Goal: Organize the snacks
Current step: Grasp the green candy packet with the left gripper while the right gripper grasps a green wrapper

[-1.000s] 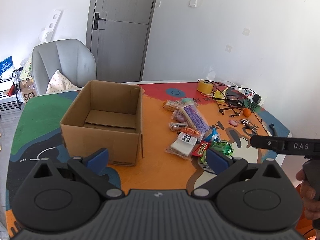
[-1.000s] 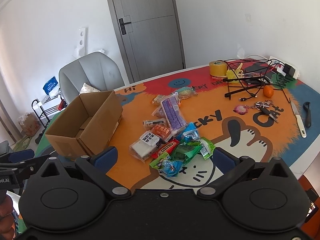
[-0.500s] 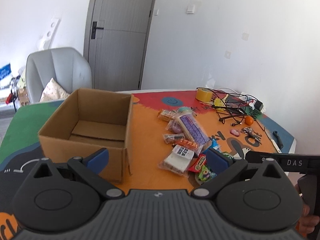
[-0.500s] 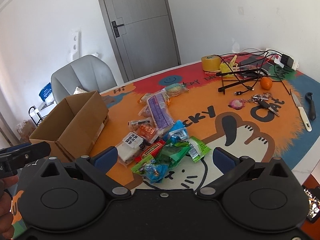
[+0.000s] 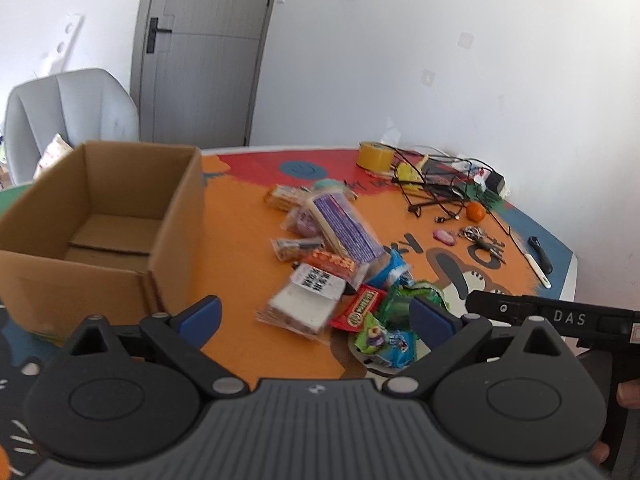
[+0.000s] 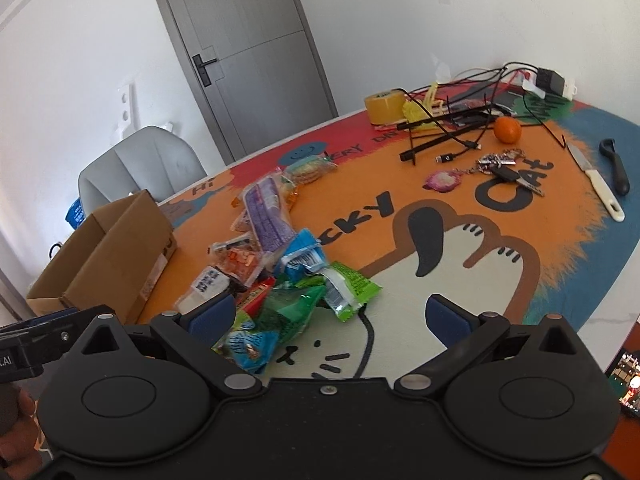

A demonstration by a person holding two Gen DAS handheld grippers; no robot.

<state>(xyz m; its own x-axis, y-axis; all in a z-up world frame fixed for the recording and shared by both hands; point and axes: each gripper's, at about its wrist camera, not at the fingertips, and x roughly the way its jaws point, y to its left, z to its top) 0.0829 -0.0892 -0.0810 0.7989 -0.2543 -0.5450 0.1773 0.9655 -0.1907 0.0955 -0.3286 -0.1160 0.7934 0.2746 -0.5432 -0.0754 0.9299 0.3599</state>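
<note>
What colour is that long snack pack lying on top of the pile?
Purple, with a clear wrapper edge; the long snack pack shows best in the left wrist view.

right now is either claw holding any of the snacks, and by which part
Nothing is held. The left claw and the right claw are both open with nothing between their fingers, above the snack pile. The cardboard box holds no snacks.

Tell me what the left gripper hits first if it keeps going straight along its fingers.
Most likely the white-wrapped snack at the near edge of the snack pile: it lies centred between the open left gripper fingers. The cardboard box sits off to the left. Depth is uncertain.
</note>
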